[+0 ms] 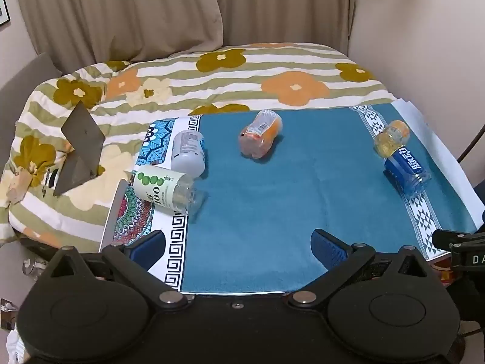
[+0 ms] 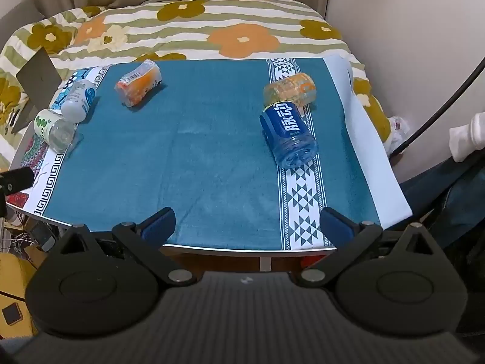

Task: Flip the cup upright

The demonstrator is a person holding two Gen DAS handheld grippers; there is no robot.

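Several cut-bottle cups lie on their sides on a teal cloth (image 1: 272, 212) (image 2: 197, 157). An orange-label cup (image 1: 260, 138) (image 2: 138, 83) lies at the far middle. A blue-label cup (image 1: 407, 171) (image 2: 289, 133) lies at the right, touching a yellow-orange cup (image 1: 392, 138) (image 2: 291, 89) behind it. A green-dotted cup (image 1: 168, 192) (image 2: 54, 129) and a white cup (image 1: 188, 153) (image 2: 77, 100) lie at the left. My left gripper (image 1: 239, 245) and right gripper (image 2: 248, 223) are open and empty, near the table's front edge.
A floral striped blanket (image 1: 212, 79) (image 2: 182, 30) covers the bed behind the table. A grey folded stand (image 1: 80, 148) sits on it at the left. A wall (image 1: 424, 30) is at the right. A black cable (image 2: 439, 112) and a sock (image 2: 468, 135) are at the far right.
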